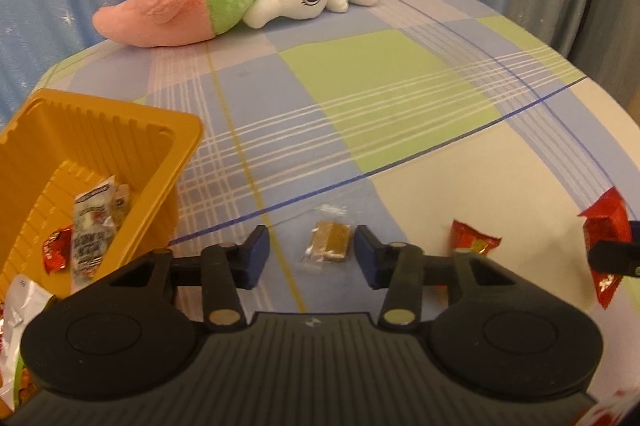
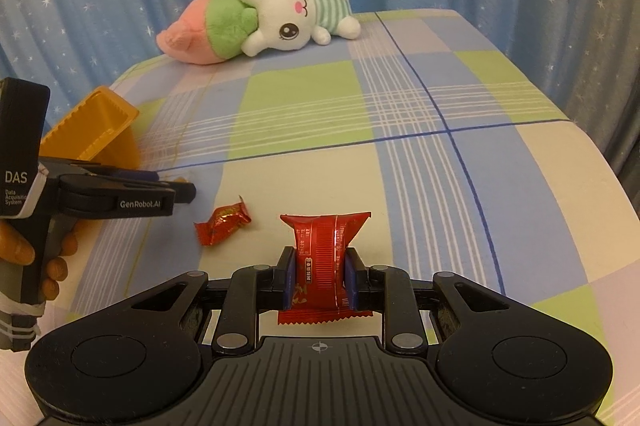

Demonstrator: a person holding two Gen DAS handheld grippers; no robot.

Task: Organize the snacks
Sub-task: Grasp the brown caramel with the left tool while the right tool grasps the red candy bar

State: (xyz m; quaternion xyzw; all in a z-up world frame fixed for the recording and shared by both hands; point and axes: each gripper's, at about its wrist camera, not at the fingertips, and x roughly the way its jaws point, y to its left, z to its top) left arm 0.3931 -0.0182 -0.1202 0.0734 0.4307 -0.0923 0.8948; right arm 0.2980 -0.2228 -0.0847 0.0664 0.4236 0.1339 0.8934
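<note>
Orange plastic tray (image 1: 100, 146), far left on the plaid-covered table (image 1: 400, 86): several wrapped snacks already inside, among them a white packet (image 1: 94, 222) and a red candy (image 1: 56, 250). Sorting judged partly done. Left claw (image 1: 311, 254): spread, pads astride but not touching a clear-wrapped brown snack (image 1: 329, 241) lying flat on the cloth. Small red foil candy (image 2: 223, 220): loose on the cloth between the two claws, not yet collected. Right claw (image 2: 319, 282): pinching a red snack packet (image 2: 325, 250), upright, clear of the cloth. Plush rabbit (image 2: 288, 14) at far edge, no part of the task.
</note>
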